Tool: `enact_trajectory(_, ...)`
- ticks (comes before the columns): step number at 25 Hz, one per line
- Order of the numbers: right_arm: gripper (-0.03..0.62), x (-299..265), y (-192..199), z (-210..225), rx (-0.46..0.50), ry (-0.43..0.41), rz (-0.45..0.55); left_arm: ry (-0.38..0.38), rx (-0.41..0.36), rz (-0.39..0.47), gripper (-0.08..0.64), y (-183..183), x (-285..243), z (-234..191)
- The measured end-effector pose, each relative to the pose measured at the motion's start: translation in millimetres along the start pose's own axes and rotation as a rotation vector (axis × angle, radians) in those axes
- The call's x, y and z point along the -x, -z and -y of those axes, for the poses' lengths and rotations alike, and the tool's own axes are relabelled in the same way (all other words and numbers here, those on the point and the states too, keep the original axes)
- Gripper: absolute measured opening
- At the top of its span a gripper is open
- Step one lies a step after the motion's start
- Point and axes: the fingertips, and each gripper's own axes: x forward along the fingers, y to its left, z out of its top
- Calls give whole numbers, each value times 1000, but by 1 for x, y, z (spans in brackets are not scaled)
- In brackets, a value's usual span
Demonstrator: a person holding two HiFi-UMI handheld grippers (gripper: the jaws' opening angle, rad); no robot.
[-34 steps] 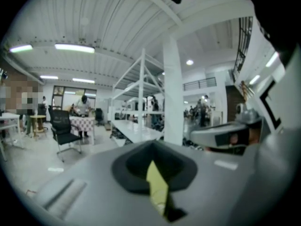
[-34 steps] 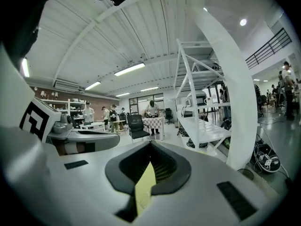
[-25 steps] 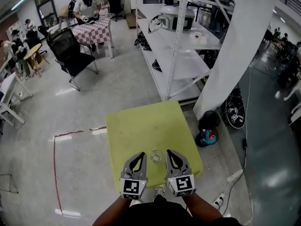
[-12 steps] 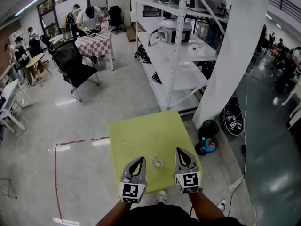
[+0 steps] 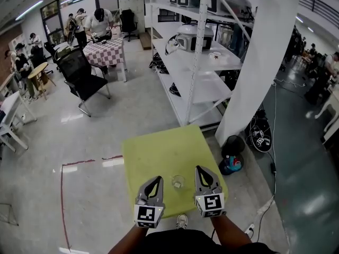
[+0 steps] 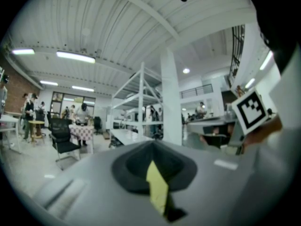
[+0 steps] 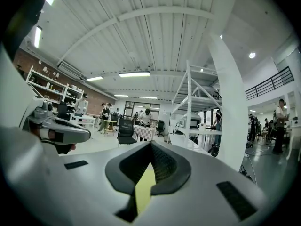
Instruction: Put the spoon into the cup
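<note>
A small clear glass cup (image 5: 178, 182) stands near the front edge of the yellow-green table (image 5: 164, 152). Whether the spoon is inside it is too small to tell, and I see no spoon elsewhere on the table. My left gripper (image 5: 157, 178) hovers just left of the cup and my right gripper (image 5: 199, 169) just right of it. Both point level and away from me. In the left gripper view the left gripper (image 6: 153, 143) has its jaws closed to a point with nothing between them. The right gripper (image 7: 150, 144) in its own view looks the same.
White shelving (image 5: 198, 73) stands behind the table, and a white pillar (image 5: 259, 62) rises at its right. A black fan base and a blue-and-red object (image 5: 233, 163) lie on the floor right of the table. Red tape (image 5: 62, 194) marks the floor at left. A black chair (image 5: 79, 70) and people are far off.
Both grippers have lifted a little and still flank the cup. The head view has tilted, so the table sits lower in the frame. Both pairs of jaws stay closed.
</note>
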Motion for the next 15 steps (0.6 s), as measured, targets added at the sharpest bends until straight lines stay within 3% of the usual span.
enact_trajectory(15, -5, -1, -3, -10, -10, -19, 9, -6, 2, 1, 8, 1, 2, -3)
